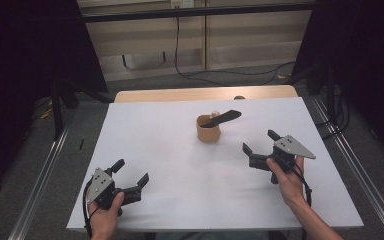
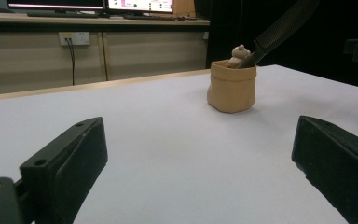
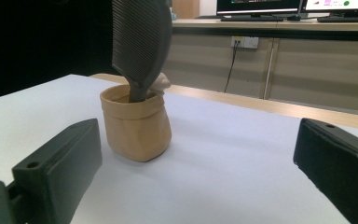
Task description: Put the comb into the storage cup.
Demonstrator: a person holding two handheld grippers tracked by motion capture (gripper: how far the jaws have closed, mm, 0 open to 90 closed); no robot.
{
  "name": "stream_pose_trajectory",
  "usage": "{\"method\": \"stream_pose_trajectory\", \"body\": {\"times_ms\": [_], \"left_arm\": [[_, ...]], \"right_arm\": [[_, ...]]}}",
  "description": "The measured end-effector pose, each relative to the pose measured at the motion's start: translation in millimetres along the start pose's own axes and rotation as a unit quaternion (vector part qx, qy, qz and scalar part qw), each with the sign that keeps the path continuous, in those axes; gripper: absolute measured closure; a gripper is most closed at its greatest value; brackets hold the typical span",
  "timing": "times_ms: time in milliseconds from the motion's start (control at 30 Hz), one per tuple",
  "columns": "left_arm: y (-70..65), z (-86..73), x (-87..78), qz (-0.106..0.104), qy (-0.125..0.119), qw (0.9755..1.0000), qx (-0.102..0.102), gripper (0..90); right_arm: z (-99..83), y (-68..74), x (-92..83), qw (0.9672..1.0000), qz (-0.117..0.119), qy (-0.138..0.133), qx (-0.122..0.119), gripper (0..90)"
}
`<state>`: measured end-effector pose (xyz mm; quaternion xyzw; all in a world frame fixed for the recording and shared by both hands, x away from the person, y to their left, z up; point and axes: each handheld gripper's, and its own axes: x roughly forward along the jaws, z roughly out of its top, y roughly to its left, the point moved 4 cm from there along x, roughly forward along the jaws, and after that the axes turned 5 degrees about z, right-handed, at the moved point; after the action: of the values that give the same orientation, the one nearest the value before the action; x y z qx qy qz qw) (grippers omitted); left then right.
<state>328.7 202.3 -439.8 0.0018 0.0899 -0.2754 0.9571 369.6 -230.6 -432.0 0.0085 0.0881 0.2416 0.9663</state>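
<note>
Left claw: my left gripper rests near the front-left corner of the table, jaws wide apart, nothing between them.
Right claw: my right gripper sits at the right side of the table, jaws spread and empty, pointed toward the pouch.
Thing in hand: a small tan pouch stands upright near the middle of the table, well apart from both claws.
Contents: a black comb leans out of the pouch toward the right, teeth end up; a small pale object also pokes out beside it, too small to name.
Step, as I judge it: reach for the comb with my right claw, the nearer one.
How to do it well: I would close on the flat of the comb above the pouch rim, and lift along its lean so the light pouch does not tip; my left claw can steady the pouch wall.
Risk: the pouch looks soft and may drag along.
Surface: a white table top, smooth, with a wooden edge at the far side.
Room: dark curtains at both sides, a pale wall with a trailing cable, monitors on a bench beyond.
</note>
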Motion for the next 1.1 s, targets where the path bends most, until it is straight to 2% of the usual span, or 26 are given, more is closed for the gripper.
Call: {"method": "stream_pose_trajectory", "body": {"times_ms": [333,633,700,800,933,1100], "left_arm": [[-6.4,0.6,-4.1,-0.006,0.005,1.0000,0.000,3.4],[-3.4,0.0,-5.2,-0.005,0.008,0.9999,-0.006,3.4],[-3.0,1.0,-5.6,-0.005,0.004,0.9999,-0.011,3.4],[-3.8,1.8,-7.1,-0.001,0.001,1.0000,-0.001,3.4],[-3.5,1.3,-6.6,0.002,0.002,1.0000,-0.001,3.4],[-1.2,0.1,-6.1,0.003,0.005,1.0000,-0.004,3.4]], "right_arm": [[-0.5,1.9,-18.8,0.9998,-0.015,-0.008,-0.002,0.5],[-5.2,-4.9,-36.5,0.9994,-0.031,-0.014,0.002,0.4],[-5.3,-6.0,-40.4,0.9989,-0.044,-0.016,0.003,0.4],[-6.1,-6.7,-44.8,0.9979,-0.063,-0.018,0.000,0.4],[-11.0,-6.1,-52.3,0.9978,-0.065,-0.015,0.005,0.4],[-14.0,-6.1,-62.5,0.9975,-0.070,-0.013,-0.002,0.0]]}}
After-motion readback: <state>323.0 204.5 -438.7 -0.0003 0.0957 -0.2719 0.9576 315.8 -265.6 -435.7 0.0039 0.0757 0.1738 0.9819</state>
